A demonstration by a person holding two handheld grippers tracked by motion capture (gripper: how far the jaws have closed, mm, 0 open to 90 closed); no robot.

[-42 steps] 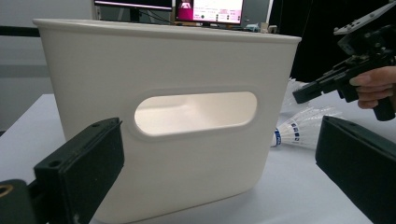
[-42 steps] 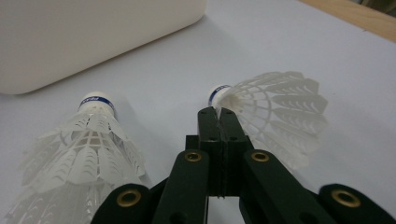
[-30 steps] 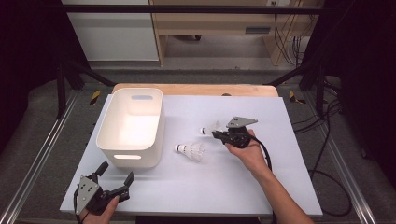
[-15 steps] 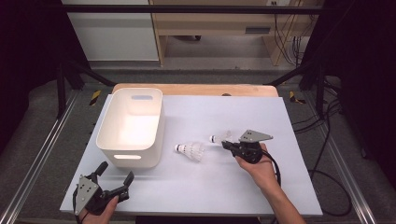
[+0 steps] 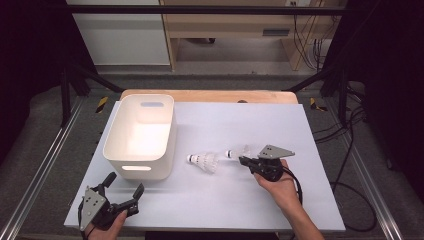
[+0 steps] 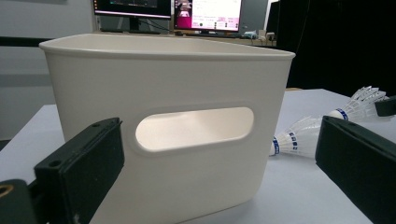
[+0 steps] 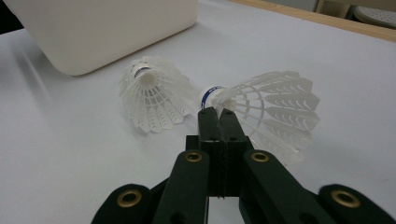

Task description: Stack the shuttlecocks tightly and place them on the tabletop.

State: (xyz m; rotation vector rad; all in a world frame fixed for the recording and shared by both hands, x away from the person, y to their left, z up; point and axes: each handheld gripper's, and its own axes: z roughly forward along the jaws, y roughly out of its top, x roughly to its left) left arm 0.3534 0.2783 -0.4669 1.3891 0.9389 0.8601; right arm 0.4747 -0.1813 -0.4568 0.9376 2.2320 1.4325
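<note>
I've got the right gripper [image 5: 243, 160] pinched tight on a shuttlecock [image 5: 238, 152], jaws clamped on the edge of its feather skirt just behind the blue-banded cork, carried just above the white table [image 5: 300, 130]. From the right gripper view, the held bird sits right at my jaw tips, skirt fanning off to the right. A second shuttlecock [image 5: 204, 161] lies on the table just beside it, toward the white bin [image 5: 141, 132]. My left gripper [image 5: 122, 190] rests near the bin's front wall, jaws spread wide, nothing between them.
</note>
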